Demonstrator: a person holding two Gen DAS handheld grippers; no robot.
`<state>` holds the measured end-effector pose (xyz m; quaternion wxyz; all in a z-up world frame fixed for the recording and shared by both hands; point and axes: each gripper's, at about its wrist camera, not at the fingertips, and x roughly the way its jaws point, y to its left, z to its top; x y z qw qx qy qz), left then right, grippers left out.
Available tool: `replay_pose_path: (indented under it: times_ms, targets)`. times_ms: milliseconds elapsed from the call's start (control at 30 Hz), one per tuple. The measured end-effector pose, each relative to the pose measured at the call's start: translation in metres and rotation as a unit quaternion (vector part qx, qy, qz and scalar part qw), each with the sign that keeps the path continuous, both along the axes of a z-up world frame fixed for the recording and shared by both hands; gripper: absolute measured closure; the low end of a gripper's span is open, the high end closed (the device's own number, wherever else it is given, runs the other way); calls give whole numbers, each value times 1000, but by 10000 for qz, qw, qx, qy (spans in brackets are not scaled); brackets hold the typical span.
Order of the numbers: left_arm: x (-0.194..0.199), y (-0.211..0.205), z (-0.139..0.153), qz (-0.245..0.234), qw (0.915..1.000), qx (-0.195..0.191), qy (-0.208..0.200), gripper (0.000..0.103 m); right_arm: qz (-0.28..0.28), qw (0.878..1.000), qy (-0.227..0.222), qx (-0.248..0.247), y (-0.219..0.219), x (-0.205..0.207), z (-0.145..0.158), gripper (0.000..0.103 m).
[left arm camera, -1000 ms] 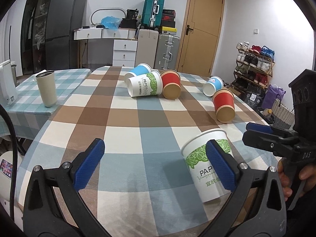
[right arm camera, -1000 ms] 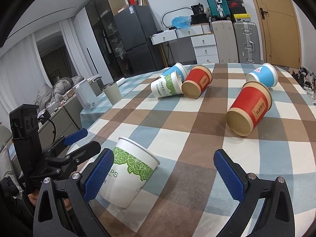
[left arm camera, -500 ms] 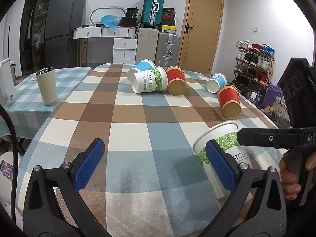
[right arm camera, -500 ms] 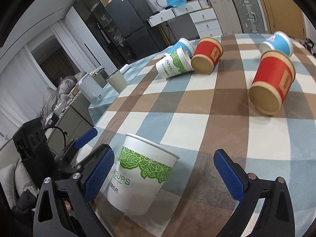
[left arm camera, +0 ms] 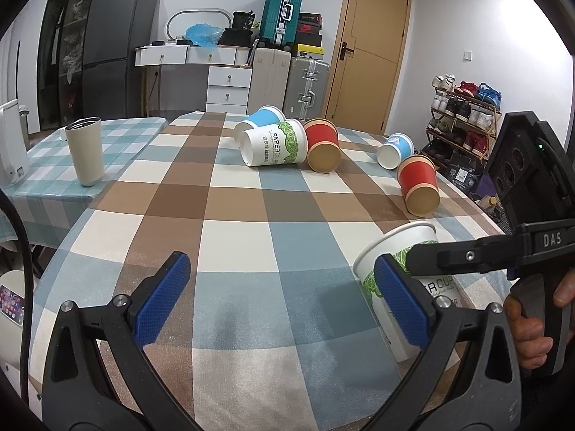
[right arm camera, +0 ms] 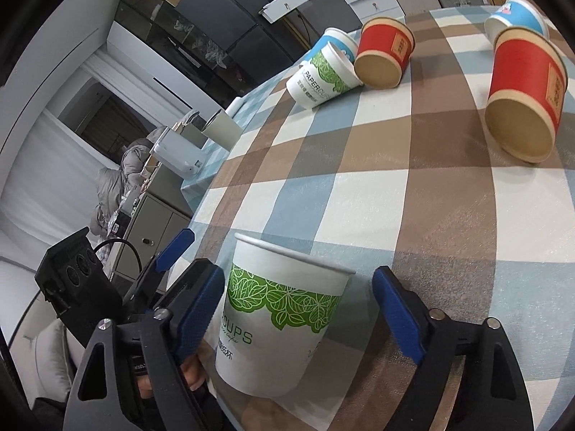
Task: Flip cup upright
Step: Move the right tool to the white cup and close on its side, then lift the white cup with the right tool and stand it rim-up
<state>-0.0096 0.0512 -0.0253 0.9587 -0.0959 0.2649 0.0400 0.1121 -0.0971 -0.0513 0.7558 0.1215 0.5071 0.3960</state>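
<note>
- Your right gripper [right arm camera: 298, 309] brackets the white-and-green cup [right arm camera: 280, 316]: jaws wide, left pad touching or nearly at the wall, right pad clear of it. Not clamped.
- That cup stands near the table's [left arm camera: 251, 251] near right corner, rim up, maybe slightly tilted; base contact unclear.
- Check it sits flat, then back the right gripper straight out without brushing the wall; light paper tips easily.
- Your left gripper [left arm camera: 284, 298] is wide and holds nothing, over the table's near edge, its right pad in front of the cup.
- Five other cups lie on their sides: white-green [left arm camera: 275, 142], two red [left arm camera: 322, 145] [left arm camera: 418, 189], two blue [left arm camera: 260, 119] [left arm camera: 394, 150]; visible mouths look empty.
- The upright cup's inside isn't visible.
</note>
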Motion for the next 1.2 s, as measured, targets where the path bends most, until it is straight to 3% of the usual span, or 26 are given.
replay_pose_path:
  times_ms: [133, 467, 600, 833, 1200]
  targets:
    - [0, 0, 0, -3, 10000, 0, -1, 1, 57, 9993, 278, 245, 0, 1, -3, 34]
    - [0, 0, 0, -2, 10000, -2, -1, 1, 80, 9994, 195, 268, 0, -1, -1, 35]
    - [0, 0, 0, -3, 10000, -3, 2, 1, 22, 9998, -103, 194, -3, -4, 6, 35]
    - [0, 1, -1, 1, 10000, 6, -6, 1, -181, 9941, -1021, -334, -1, -4, 20, 35]
    - [0, 1, -1, -2, 10000, 2, -7, 1, -523, 9802, -1764, -729, 11, 9, 32, 36]
